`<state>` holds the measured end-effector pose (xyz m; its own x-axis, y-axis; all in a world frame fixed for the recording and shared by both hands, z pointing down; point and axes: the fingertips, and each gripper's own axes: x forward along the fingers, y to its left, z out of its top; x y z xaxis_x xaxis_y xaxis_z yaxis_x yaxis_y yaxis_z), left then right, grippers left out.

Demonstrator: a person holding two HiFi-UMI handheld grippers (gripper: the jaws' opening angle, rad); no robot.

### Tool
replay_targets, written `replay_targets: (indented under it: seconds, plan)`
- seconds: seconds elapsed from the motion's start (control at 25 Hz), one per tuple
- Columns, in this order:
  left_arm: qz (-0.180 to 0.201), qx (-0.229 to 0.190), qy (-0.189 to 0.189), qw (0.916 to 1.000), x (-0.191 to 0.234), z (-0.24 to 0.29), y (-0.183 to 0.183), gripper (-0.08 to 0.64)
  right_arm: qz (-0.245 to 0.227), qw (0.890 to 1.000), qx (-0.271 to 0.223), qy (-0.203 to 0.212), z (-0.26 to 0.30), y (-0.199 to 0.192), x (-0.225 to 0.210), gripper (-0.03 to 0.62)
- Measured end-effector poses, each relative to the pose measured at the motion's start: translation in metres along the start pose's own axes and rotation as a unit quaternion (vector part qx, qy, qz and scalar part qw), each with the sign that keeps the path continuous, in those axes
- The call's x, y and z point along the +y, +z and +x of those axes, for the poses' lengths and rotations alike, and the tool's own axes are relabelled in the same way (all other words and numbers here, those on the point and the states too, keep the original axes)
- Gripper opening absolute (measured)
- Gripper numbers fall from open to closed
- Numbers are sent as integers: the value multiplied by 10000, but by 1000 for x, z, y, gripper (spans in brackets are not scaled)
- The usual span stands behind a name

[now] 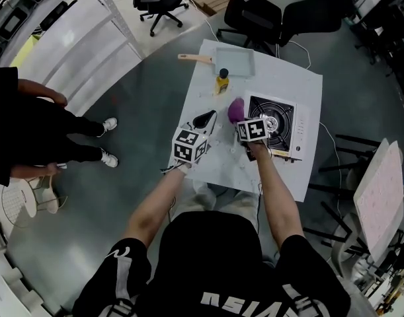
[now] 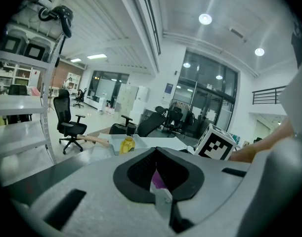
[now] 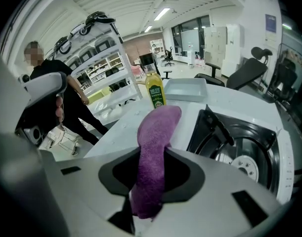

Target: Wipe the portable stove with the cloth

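Hidden: lower end of the purple terry cloth (image 3: 155, 127) sinks out of sight between the right gripper's (image 3: 151, 157) jaws; whether its tip touches the white table (image 1: 287, 177) is unclear.
Cut off: silver portable stove with black burner (image 1: 273, 125), far side beyond the right gripper view's edge.
Cloth: bunched limp roll, just left of the stove.
Right gripper: clamped on the cloth.
Left gripper (image 2: 156, 154): tips together, nothing held.
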<state>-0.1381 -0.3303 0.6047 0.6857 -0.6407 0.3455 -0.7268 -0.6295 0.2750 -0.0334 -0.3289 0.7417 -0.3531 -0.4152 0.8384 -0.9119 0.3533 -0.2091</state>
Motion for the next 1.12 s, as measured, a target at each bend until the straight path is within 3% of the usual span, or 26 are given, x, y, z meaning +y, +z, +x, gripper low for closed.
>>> replay_targets:
  seconds: [0.48,0.88,1.12]
  plan:
    - [74,-24,-48,10000,-16,-25,-8,9,-213,9993,-307,-29,-22,-22,30,109]
    - [112,-51,-28,9999,-35,-42,-14,9,-128,9997,-187,118,-33,-63,46,109]
    - [144,-139,-54,9998,-49,-48,-8,9,-117,9980,-606,134,-61,-54,45,109]
